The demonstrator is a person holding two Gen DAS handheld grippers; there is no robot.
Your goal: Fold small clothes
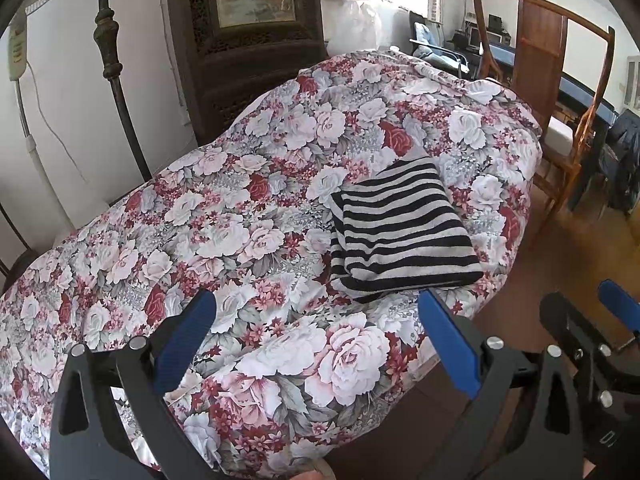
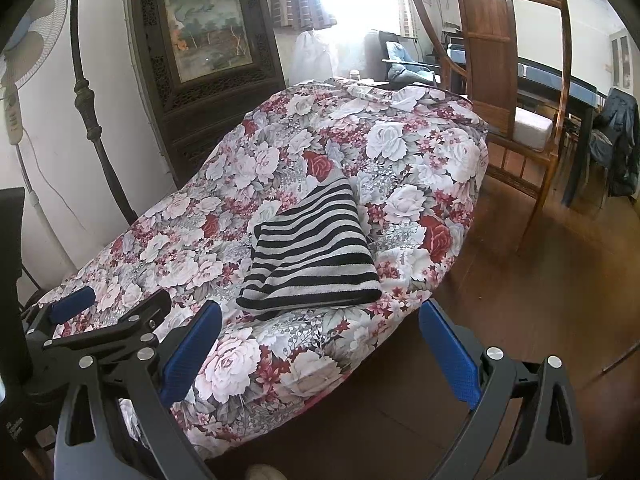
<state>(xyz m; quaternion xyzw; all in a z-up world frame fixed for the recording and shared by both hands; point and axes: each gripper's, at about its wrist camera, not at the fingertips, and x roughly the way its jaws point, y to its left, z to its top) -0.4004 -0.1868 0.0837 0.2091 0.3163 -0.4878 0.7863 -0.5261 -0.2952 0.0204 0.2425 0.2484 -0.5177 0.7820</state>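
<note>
A black-and-grey striped garment lies folded into a neat rectangle on the floral bedspread, near the bed's right edge. It also shows in the right wrist view. My left gripper is open and empty, held above the bed's near end, short of the garment. My right gripper is open and empty, just in front of the garment's near edge. The right gripper's blue finger shows at the far right of the left wrist view.
A wooden chair stands right of the bed on the wood floor. A dark carved cabinet with a painting and a metal bed post stand behind. A standing fan is at the left.
</note>
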